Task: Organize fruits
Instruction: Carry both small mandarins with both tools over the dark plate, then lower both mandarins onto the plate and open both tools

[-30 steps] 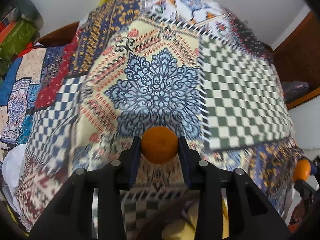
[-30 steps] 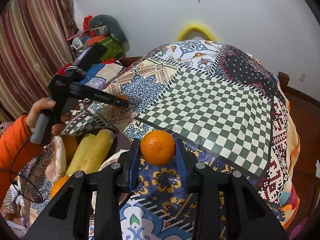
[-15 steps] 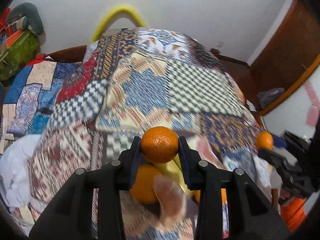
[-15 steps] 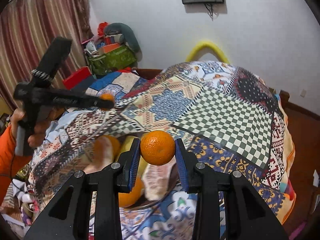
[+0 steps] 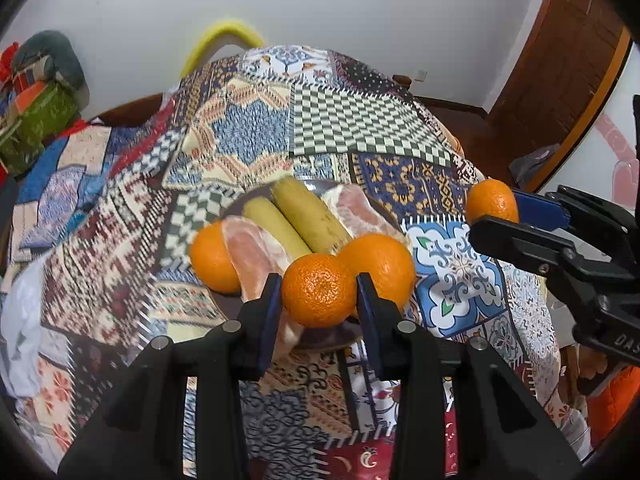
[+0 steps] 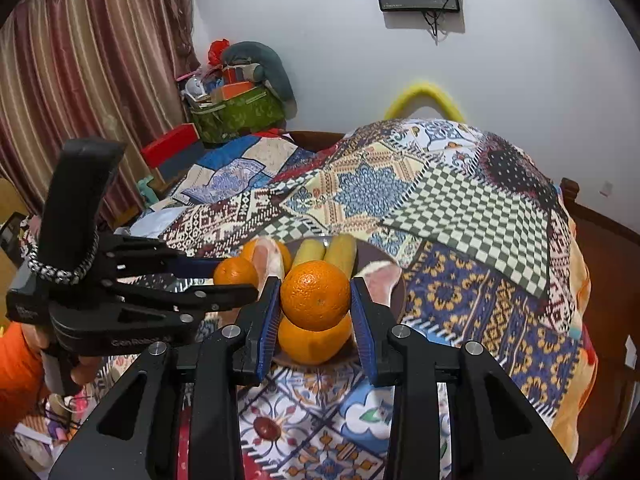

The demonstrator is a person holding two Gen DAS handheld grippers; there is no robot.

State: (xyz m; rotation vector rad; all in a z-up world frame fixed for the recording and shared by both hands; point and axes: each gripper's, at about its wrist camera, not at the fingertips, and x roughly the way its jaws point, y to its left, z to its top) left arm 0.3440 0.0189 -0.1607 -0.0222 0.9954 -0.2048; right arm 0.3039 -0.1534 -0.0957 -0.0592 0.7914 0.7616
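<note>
Both grippers (image 5: 319,294) (image 6: 315,298) pinch oranges (image 5: 319,290) (image 6: 315,295) above a plate (image 5: 320,340) — bananas (image 5: 310,216), seemingly pomelo.

Bright, even indoor light; fisheye-bent edges, dark corners, slight blur

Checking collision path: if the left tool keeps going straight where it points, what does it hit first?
Likely the plate of fruit right beyond the held orange: the loose orange and pale peeled segment sit closest. Depth is unclear, so which touches first is uncertain.
</note>
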